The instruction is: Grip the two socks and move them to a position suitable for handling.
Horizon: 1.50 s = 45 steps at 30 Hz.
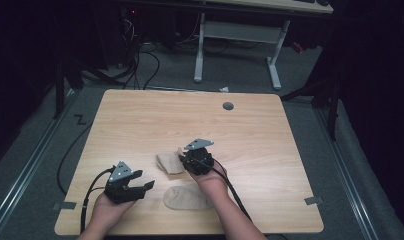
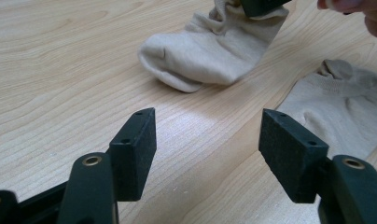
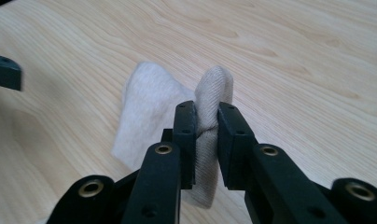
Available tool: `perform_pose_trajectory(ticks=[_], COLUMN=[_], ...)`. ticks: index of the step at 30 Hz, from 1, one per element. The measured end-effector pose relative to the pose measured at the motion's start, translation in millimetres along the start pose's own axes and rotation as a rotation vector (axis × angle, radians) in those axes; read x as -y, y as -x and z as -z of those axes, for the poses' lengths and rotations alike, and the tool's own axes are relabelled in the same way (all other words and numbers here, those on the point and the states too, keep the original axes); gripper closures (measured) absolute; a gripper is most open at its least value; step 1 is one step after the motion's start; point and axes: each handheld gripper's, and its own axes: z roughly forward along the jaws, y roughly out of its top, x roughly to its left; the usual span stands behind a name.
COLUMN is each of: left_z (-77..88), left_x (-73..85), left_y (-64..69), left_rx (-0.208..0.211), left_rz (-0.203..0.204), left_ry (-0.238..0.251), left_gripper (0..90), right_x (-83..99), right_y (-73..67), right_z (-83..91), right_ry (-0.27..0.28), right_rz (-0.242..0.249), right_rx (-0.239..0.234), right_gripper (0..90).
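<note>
Sock (image 3: 149, 107) clamped in right gripper (image 3: 206, 122) fingers; left gripper (image 2: 207, 140) fingers apart (bare table (image 1: 140, 120) beyond).

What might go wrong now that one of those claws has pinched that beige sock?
The right gripper pinches just a narrow fold of the folded sock, so the cloth may slip free or unfold if lifted. The left gripper waits open over the wooden table, apart from both socks. The flat sock lies near the right forearm, which may drag it out of place.
</note>
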Motion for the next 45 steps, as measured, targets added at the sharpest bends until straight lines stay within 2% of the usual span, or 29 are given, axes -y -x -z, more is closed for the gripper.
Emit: perform_pose_trajectory(ticks=[6, 7, 17, 19, 24, 33, 36, 41, 42, 43, 45], left_z=[-0.6, -0.8, -1.6, -1.3, 0.1, -3.9, -4.9, -7.4, -9.9, -11.7, -21.4], left_x=[0.3, 0.3, -0.3, -0.5, -0.1, -0.2, -2.8, -5.5, -5.9, -6.2, -5.6], left_y=[0.2, 0.2, -0.5, -1.0, -0.7, 1.0, -0.7, -1.0, -0.7, -0.5, 3.0], left_rx=[-0.001, -0.002, -0.006, -0.008, -0.005, -0.006, -0.023, -0.029, -0.036, -0.046, -0.087], left_rz=[0.001, -0.001, -0.001, 0.001, -0.007, -0.012, 0.008, 0.037, 0.036, 0.032, 0.029], left_ry=[-0.001, 0.0, 0.001, -0.001, -0.002, -0.008, -0.01, -0.003, -0.006, -0.01, -0.021], left_gripper=[37.3, 37.3, 37.3, 37.3, 37.3, 37.3, 36.1, 37.4, 37.9, 37.9, 40.0], right_x=[7.1, 9.7, 18.7, 20.3, 21.7, 34.6, 43.0, 51.7, 55.4, 55.4, 59.1], right_y=[11.1, 15.5, 24.1, 27.3, 38.7, 52.9, 61.9, 65.8, 66.2, 66.2, 66.0], right_z=[-2.8, -4.1, -7.7, -9.2, -3.5, 8.2, 17.9, 33.6, 40.2, 40.2, 45.6], right_ry=[-0.018, -0.02, -0.034, -0.051, -0.06, -0.068, -0.048, -0.022, 0.006, 0.006, 0.042], right_rz=[-0.041, -0.042, -0.063, -0.059, -0.076, -0.097, -0.108, -0.113, -0.112, -0.112, -0.096], right_rx=[0.014, 0.017, 0.037, 0.049, 0.087, 0.122, 0.139, 0.134, 0.138, 0.138, 0.146], right_gripper=[78.1, 77.6, 73.3, 71.9, 66.2, 64.3, 61.8, 59.3, 58.5, 58.5, 59.0])
